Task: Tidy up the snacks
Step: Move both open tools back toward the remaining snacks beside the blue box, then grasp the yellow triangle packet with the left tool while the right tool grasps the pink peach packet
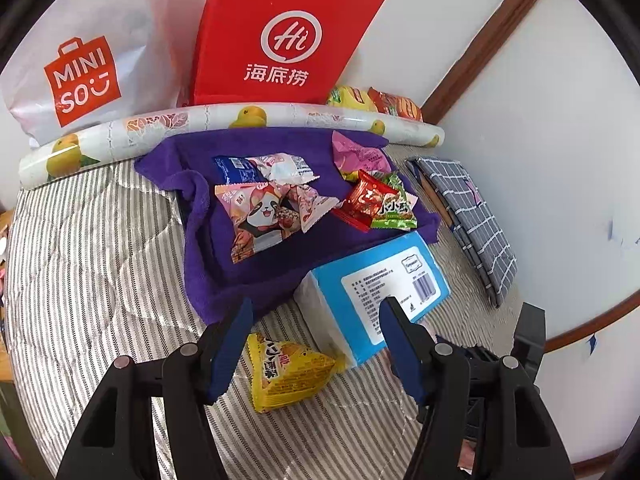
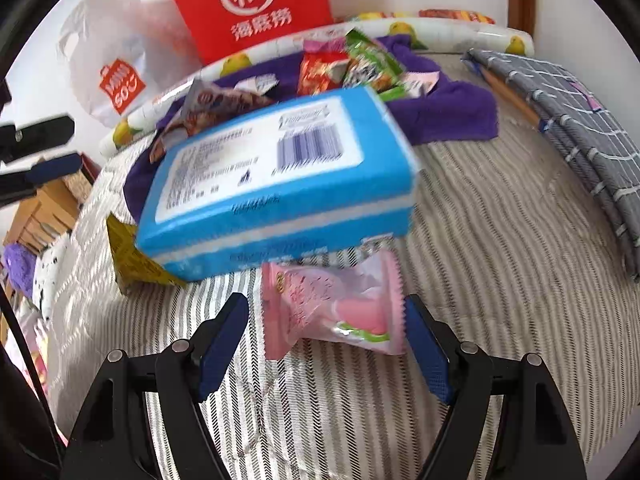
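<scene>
Several snack packets lie on a purple towel (image 1: 248,264): a panda packet (image 1: 256,216), a red packet (image 1: 366,200), a green one (image 1: 394,210) and a pink one (image 1: 356,156). My left gripper (image 1: 316,344) is open, its fingers either side of a yellow snack packet (image 1: 286,372) on the striped bedding. My right gripper (image 2: 326,344) is open around a pink snack packet (image 2: 332,312) lying on the bedding, without clamping it. The right gripper also shows at the left wrist view's right edge (image 1: 528,344).
A blue tissue pack (image 1: 376,292) lies between both packets, also in the right wrist view (image 2: 276,176). A fruit-print roll (image 1: 224,124), a red Haidilao bag (image 1: 280,36) and a white Miniso bag (image 1: 84,76) stand behind. A grey checked cloth (image 1: 472,220) lies right.
</scene>
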The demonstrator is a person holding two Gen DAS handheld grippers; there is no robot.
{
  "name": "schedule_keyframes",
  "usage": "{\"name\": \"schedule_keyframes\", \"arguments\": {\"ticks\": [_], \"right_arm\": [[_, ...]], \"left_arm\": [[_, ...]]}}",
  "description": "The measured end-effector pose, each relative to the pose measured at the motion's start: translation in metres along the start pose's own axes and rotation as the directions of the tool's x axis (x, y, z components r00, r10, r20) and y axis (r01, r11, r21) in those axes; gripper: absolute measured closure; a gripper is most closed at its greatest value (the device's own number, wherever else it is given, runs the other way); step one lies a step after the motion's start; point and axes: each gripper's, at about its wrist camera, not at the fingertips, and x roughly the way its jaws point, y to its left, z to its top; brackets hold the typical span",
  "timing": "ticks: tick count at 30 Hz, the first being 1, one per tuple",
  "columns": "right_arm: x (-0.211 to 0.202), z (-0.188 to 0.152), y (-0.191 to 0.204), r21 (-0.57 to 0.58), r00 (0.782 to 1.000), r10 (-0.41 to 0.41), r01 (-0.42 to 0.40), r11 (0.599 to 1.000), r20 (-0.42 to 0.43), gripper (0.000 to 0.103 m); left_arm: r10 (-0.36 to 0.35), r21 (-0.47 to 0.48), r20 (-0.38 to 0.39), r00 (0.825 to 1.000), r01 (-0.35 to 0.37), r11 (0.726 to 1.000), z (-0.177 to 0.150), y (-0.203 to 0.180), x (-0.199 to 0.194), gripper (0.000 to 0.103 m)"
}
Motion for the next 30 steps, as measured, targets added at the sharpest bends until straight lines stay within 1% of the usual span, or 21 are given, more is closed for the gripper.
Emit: {"name": "schedule_keyframes", "arguments": {"ticks": [1,5,6,7,8,9,10,12,14,15,20,25,29,30], "right_arm": [[0.001,-0.001,0.005,-0.021,1.000,-0.021,0.021,1.000,0.015,0.022],[0.009,-0.004,0.018,-0.094,0.995,-0.095,0.098,0.991,0.039,0.022],[0.010,-0.005,0.021,-0.111,0.993,-0.113,0.117,0.987,0.045,0.024],[0.011,-0.005,0.023,-0.126,0.989,-0.140,0.146,0.981,0.055,0.029],[0.011,-0.006,0.023,-0.133,0.987,-0.147,0.155,0.979,0.066,0.034],[0.010,-0.006,0.023,-0.139,0.987,-0.143,0.152,0.979,0.070,0.036],[0.010,-0.006,0.023,-0.148,0.988,-0.140,0.149,0.978,0.069,0.040],[0.007,-0.006,0.021,-0.160,0.989,-0.133,0.143,0.977,0.068,0.043],[0.004,-0.006,0.018,-0.161,0.990,-0.123,0.132,0.978,0.065,0.043],[0.001,-0.007,0.016,-0.161,0.991,-0.117,0.127,0.979,0.068,0.043],[-0.028,-0.004,0.009,-0.154,0.992,-0.072,0.088,0.984,0.108,0.043],[-0.064,-0.007,-0.001,-0.158,0.985,-0.050,0.077,0.984,0.164,0.043],[-0.082,-0.011,-0.010,-0.165,0.982,-0.032,0.063,0.984,0.184,0.043],[-0.084,-0.011,-0.011,-0.167,0.982,-0.028,0.060,0.984,0.188,0.043]], "left_arm": [[0.002,0.001,-0.003,1.000,-0.002,1.000,-0.001,0.001,0.001,0.039],[0.004,-0.014,-0.011,1.000,-0.004,1.000,-0.007,0.004,0.003,0.039],[0.004,-0.018,-0.012,1.000,-0.004,1.000,-0.008,0.005,0.004,0.039],[0.005,-0.022,-0.012,1.000,-0.005,1.000,-0.011,0.005,0.004,0.039],[0.006,-0.026,-0.014,1.000,-0.007,1.000,-0.013,0.005,0.004,0.039],[0.008,-0.028,-0.015,1.000,-0.008,1.000,-0.014,0.005,0.005,0.039],[0.010,-0.032,-0.019,1.000,-0.011,0.999,-0.016,0.004,0.006,0.039],[0.012,-0.041,-0.021,1.000,-0.013,0.999,-0.021,0.005,0.007,0.039],[0.005,-0.052,-0.020,1.000,-0.006,0.999,-0.027,0.004,0.009,0.039],[-0.010,-0.056,-0.016,1.000,0.009,0.998,-0.032,0.003,0.010,0.039],[-0.036,-0.089,-0.008,0.999,0.035,0.995,-0.046,-0.001,0.019,0.039],[-0.017,-0.132,-0.014,1.000,0.015,0.991,-0.054,-0.002,0.035,0.039],[0.045,-0.155,-0.033,0.998,-0.049,0.987,-0.062,0.001,0.050,0.038],[0.039,-0.165,-0.031,0.999,-0.044,0.985,-0.066,0.003,0.050,0.037]]}}
